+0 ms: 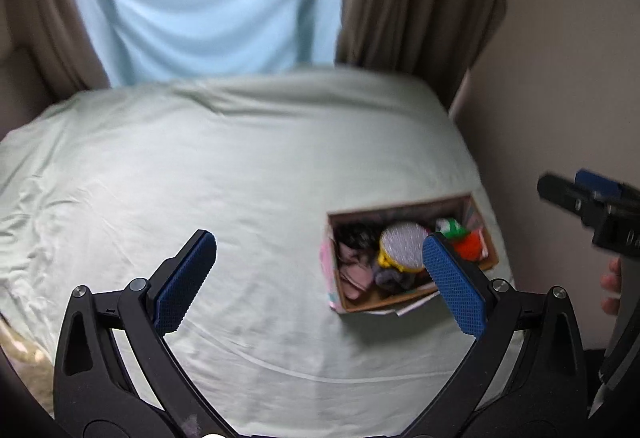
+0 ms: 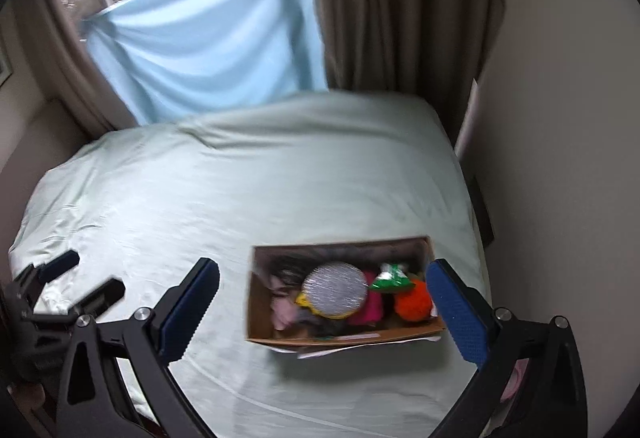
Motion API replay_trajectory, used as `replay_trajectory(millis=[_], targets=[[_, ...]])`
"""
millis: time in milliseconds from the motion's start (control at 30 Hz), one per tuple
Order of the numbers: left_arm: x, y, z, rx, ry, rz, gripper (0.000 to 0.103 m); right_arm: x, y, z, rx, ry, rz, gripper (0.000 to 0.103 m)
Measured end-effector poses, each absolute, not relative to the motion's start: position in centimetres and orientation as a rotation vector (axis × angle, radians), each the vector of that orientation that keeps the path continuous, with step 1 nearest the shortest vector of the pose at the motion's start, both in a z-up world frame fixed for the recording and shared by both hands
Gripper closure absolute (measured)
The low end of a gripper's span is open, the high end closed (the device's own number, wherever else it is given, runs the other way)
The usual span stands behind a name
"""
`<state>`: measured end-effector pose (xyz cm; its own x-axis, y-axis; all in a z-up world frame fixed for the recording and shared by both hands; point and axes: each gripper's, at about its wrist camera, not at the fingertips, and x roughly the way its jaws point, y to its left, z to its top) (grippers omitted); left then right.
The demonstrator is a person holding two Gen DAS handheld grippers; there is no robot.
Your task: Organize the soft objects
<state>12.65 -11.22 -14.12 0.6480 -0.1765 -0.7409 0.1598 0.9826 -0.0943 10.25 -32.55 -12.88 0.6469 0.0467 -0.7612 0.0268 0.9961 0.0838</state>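
A cardboard box (image 1: 486, 268) (image 2: 340, 342) sits on the pale green bed near its right side. It holds several soft things: a round silver pad (image 1: 402, 246) (image 2: 335, 289), an orange pompom (image 1: 472, 248) (image 2: 414, 304), a green and white item (image 1: 450, 226) (image 2: 390, 278), pink and dark cloths. My left gripper (image 1: 320, 274) is open and empty, above the bed left of the box; it also shows in the right wrist view (image 2: 94, 274). My right gripper (image 2: 324, 314) is open and empty, hovering over the box; it also shows in the left wrist view (image 1: 576, 186).
The bed sheet (image 1: 224, 166) (image 2: 240, 182) spreads wide to the left of the box. A light blue cloth (image 2: 208, 38) hangs over the window behind the bed, beside brown curtains (image 2: 400, 6). A wall (image 2: 560, 158) stands close on the right.
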Motion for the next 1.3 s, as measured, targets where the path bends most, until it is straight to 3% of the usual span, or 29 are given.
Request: replay_trajectory(millis=[267, 567, 1300], targets=[[7.2, -4.0, -7.2, -0.038, 0.658, -0.137, 0.0, 4.3, -26.3, -6.1, 0.057, 0.675, 0.005, 0.0], [2.4, 0.0, -3.2, -0.035, 0.523, -0.118, 0.0, 0.1, -21.3, -3.6, 0.013, 0.564, 0.001, 0.0], [0.3, 0.3, -2.4, -0.01, 0.43, -0.127, 0.0, -1.1, -20.3, -3.4, 0.024, 0.515, -0.041, 0.0]])
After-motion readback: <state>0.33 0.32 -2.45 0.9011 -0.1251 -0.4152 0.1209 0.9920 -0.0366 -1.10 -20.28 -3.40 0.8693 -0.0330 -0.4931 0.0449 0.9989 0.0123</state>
